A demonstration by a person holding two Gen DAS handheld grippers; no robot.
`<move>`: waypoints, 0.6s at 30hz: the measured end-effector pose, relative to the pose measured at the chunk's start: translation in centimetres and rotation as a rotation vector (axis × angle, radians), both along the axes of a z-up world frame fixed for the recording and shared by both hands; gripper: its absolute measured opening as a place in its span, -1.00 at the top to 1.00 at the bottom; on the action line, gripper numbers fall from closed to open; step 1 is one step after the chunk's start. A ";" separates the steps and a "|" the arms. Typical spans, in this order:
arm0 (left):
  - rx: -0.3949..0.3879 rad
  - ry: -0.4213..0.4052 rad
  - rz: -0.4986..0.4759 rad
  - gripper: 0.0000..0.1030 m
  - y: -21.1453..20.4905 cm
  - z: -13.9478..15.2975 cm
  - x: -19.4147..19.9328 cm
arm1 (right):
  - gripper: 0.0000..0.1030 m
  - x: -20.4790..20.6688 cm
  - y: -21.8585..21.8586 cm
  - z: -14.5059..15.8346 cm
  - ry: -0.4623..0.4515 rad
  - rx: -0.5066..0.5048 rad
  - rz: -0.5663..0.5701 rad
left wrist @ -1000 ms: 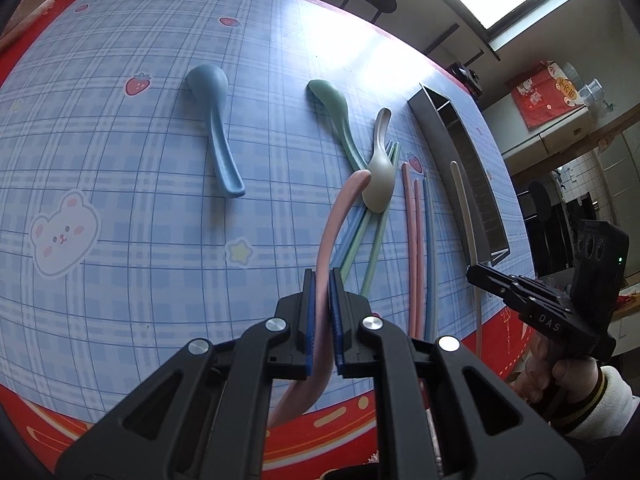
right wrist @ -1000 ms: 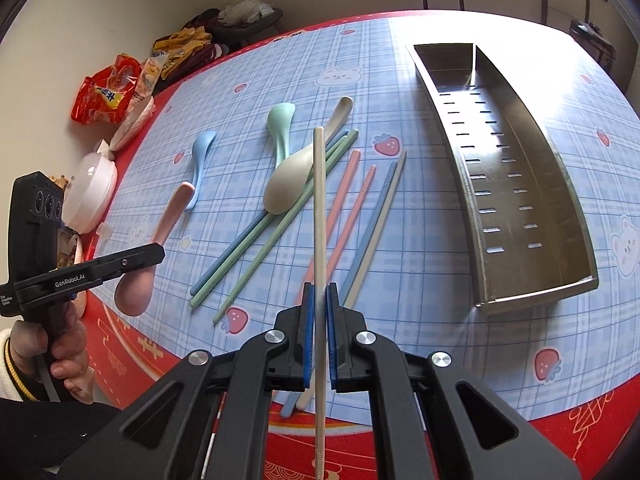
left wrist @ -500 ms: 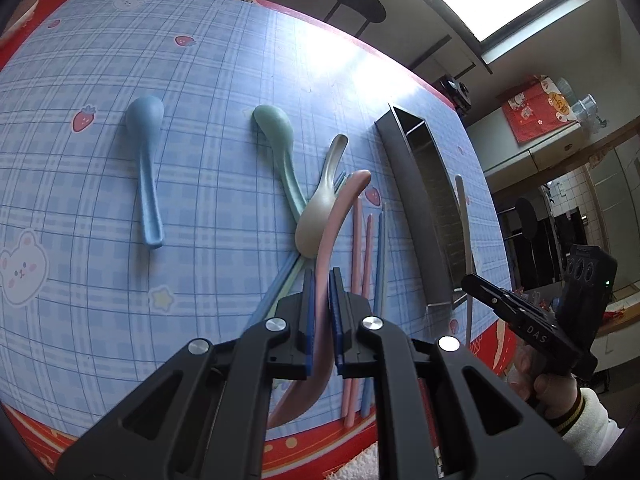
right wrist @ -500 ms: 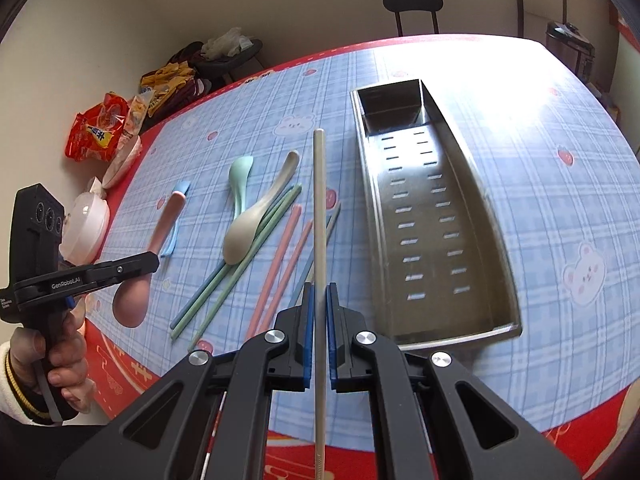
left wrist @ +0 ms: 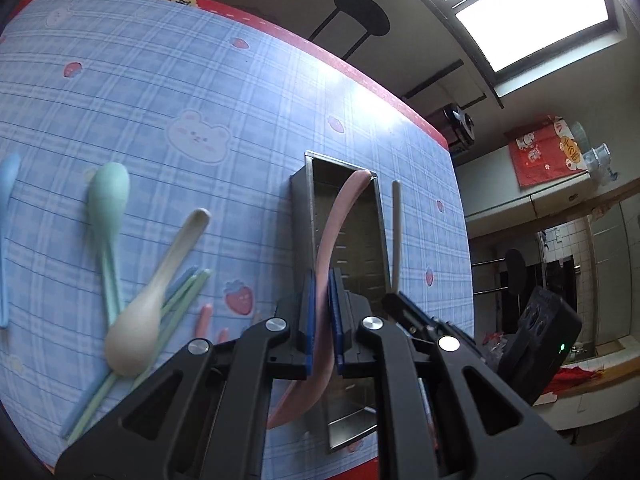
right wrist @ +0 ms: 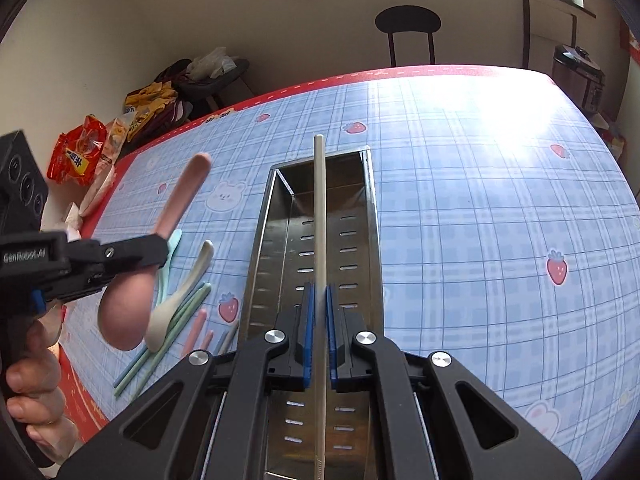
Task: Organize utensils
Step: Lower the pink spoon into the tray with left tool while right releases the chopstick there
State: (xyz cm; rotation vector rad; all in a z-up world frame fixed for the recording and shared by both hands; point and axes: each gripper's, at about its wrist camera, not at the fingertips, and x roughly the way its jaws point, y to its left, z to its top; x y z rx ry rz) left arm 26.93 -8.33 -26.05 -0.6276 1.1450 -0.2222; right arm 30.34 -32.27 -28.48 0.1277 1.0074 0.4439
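My left gripper (left wrist: pixel 322 320) is shut on a pink spoon (left wrist: pixel 334 236), whose handle arches over the long steel tray (left wrist: pixel 302 216). My right gripper (right wrist: pixel 319 334) is shut on a beige chopstick (right wrist: pixel 319 208) that runs lengthwise above the steel tray (right wrist: pixel 264 240). In the right wrist view the left gripper (right wrist: pixel 160 246) hangs left of the tray with the pink spoon (right wrist: pixel 184 196) in it, bowl end down. The beige chopstick (left wrist: pixel 396 232) also shows in the left wrist view, along the tray's right edge.
On the blue checked tablecloth (right wrist: pixel 480 200) left of the tray lie a cream spoon (left wrist: pixel 148 308), a mint spoon (left wrist: pixel 108 200), a blue spoon (left wrist: pixel 6 208), green chopsticks (left wrist: pixel 180 296) and pink chopsticks (right wrist: pixel 196 328). A person's hand (right wrist: pixel 32 380) holds the left gripper. Snack bags (right wrist: pixel 80 152) sit beyond the table's left edge.
Both grippers have swept right across the table, from above the loose utensils to over the steel tray. Each has kept its grip on its utensil.
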 end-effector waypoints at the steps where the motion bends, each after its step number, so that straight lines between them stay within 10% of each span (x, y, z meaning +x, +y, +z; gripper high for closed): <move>1: 0.010 0.001 -0.003 0.78 -0.8 -0.2 0.6 | 0.88 0.1 -0.1 -0.2 0.008 0.001 0.004; 18: -0.024 0.123 0.091 0.78 -4.6 -5.3 4.3 | 0.88 -0.7 -1.9 -2.2 0.047 0.028 -0.033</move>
